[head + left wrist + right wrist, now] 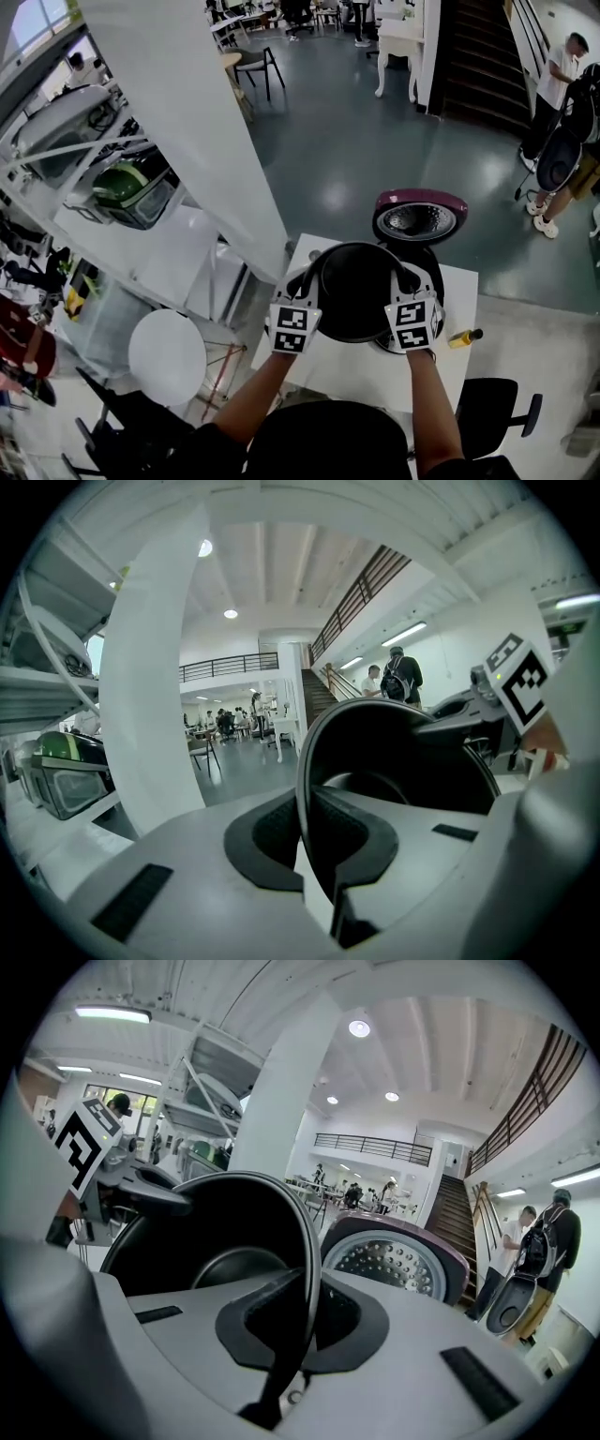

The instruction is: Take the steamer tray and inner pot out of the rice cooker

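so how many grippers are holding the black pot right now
2: the left gripper pinches the pot at its left rim, and the right gripper pinches its right rim.

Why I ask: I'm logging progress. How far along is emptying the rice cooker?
Done: the cooker lid is open. In hand: the left gripper and right gripper are clamped on the rim of the inner pot, holding it up. Left: set the pot on the table. No steamer tray shows, so I can't tell about it.
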`<state>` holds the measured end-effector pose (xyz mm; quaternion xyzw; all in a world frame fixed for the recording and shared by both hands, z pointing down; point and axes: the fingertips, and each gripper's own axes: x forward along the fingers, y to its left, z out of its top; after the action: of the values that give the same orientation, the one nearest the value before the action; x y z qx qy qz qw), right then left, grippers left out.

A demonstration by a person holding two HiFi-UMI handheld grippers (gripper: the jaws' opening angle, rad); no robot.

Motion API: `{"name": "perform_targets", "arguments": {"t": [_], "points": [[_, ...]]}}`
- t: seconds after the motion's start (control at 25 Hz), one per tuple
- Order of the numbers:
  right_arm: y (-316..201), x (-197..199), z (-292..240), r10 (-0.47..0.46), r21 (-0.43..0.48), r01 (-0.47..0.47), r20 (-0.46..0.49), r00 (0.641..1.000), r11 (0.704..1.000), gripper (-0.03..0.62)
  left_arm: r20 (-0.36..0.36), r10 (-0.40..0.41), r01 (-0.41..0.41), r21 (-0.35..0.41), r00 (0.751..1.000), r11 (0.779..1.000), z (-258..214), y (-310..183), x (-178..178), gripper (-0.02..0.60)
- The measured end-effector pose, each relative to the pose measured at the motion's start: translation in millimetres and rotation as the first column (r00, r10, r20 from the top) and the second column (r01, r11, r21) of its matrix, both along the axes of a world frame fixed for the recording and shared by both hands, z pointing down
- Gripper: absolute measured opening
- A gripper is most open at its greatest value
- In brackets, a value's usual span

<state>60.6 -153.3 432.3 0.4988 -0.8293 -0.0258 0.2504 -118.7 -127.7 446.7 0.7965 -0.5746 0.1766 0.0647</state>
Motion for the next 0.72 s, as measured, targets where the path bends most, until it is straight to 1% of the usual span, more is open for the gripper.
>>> {"name": "perform_targets", "arguments": {"t": [0.2, 0.36, 0.52, 0.72], "points": [[-5.8, -53.2, 15.5, 0.006, -0.019, -0.007, -0.045, 0.999, 1.0, 0.003, -0.025, 0.002, -0.003, -0.024, 1.0, 1.0, 18.9, -8.5, -53.4, 0.011], [-8.1, -86.5, 37.9, 0.013, -0.055, -0.017, -0.079, 0.997, 0.998, 0.003, -0.046, 0.008, -0.011, -0.054, 0.999, 0.998, 44.1, -11.3, -86.2, 0.011], [-7.4, -97.4, 70.4, 0.051, -0.107, -0.063, -0.109, 0.993, 0.992, 0.003, -0.047, 0.033, -0.037, -0.071, 0.998, 0.997, 79.1, -13.9, -96.5, 0.011], [-7.4, -112.9, 112.2, 0.1, -0.165, -0.122, -0.135, 0.986, 0.979, 0.005, -0.05, 0.024, -0.031, -0.136, 0.998, 0.99, 120.2, -10.7, -112.6, 0.011]]}}
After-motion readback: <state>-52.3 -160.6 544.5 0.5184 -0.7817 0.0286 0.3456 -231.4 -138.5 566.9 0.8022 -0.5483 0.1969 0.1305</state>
